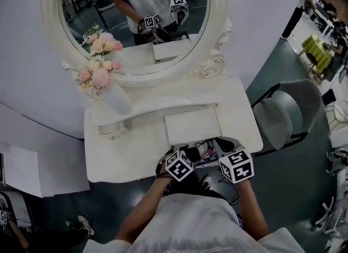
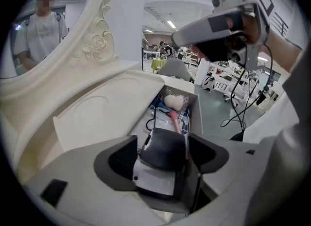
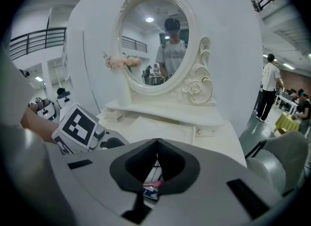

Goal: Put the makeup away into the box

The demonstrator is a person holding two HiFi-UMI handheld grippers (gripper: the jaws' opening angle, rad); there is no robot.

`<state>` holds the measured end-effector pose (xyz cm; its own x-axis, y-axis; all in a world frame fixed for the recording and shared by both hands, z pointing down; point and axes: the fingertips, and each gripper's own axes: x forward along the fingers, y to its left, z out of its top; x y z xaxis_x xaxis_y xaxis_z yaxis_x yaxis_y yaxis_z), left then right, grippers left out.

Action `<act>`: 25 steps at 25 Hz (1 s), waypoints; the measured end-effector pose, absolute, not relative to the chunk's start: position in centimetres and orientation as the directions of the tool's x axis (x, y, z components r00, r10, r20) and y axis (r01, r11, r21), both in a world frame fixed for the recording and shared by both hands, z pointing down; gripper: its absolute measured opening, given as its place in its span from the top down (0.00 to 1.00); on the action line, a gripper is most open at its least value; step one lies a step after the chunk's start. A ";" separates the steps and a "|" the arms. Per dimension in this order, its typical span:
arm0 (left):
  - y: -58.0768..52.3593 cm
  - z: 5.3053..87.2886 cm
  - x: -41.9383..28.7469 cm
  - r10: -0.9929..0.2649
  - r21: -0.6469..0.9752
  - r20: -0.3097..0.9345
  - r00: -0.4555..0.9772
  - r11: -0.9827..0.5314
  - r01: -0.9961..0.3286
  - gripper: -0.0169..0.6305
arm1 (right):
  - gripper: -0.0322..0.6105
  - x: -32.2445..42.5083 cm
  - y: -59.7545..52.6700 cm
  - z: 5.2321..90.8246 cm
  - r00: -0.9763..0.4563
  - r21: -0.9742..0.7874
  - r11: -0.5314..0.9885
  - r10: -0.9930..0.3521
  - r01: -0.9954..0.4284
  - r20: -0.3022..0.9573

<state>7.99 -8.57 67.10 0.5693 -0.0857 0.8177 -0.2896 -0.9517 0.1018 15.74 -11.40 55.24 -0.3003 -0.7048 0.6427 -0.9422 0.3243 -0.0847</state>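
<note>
left gripper view first: what sits between the jaws?
— a dark makeup case (image 2: pixel 163 154), rounded at the corners, with a pale part under it. the left hand-held gripper (image 2: pixel 163 141) is clenched on it, one jaw against each side.

and where is the case in the scene?
— at the near edge of the counter (image 1: pixel 136 154), held over the near end of the open box (image 2: pixel 198 108), which is sunk into the counter top.

what lies in the box?
— a pale puff in clear wrap (image 2: pixel 175 102) at the end farthest from the gripper, and a pink tube (image 2: pixel 175 121) nearer the case. there are blue-printed packets under them, and i cannot read the print.

the other hand?
— the right hand-held gripper (image 3: pixel 156 145) has its jaws pressed together at the tips with nothing caught between them. it hangs just right of the left one, above the right side of the box. a bit of the pink tube shows through the gap below the tips.

and round about?
— a pale flat panel (image 1: pixel 191 125) lies just beyond the box. farther back an oval mirror (image 1: pixel 50 12) in a carved white frame stands on the counter. pink flowers (image 1: pixel 98 75) in a white vase (image 1: pixel 118 100) stand at its left. a grey chair (image 1: pixel 285 113) stands on the floor to the right of the counter.
</note>
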 end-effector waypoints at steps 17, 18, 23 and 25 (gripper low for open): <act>-15.9 58.3 2.4 -0.389 0.101 0.626 0.676 -0.819 -0.565 0.53 | 0.95 12.4 -14.5 52.8 -0.369 -0.061 0.417 -0.716 -0.907 0.592; -16.4 57.5 1.8 -0.409 0.102 0.612 0.677 -0.808 -0.580 0.53 | 0.95 12.0 -14.9 52.3 -0.372 -0.048 0.428 -0.719 -0.903 0.587; -18.4 53.0 -1.2 -0.521 0.037 0.536 0.665 -0.772 -0.635 0.60 | 0.95 9.5 -16.6 49.6 -0.406 0.017 0.496 -0.729 -0.868 0.552; -18.9 51.1 -2.2 -0.561 -0.001 0.522 0.642 -0.753 -0.658 0.68 | 0.95 8.6 -17.3 48.4 -0.419 0.034 0.514 -0.735 -0.857 0.533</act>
<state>-2.25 -18.89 51.06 0.6422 -0.5611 0.5222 -0.6576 -0.7534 -0.0009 8.59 -17.27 48.39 -0.4191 -0.7348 0.5334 -0.8573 0.5137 0.0342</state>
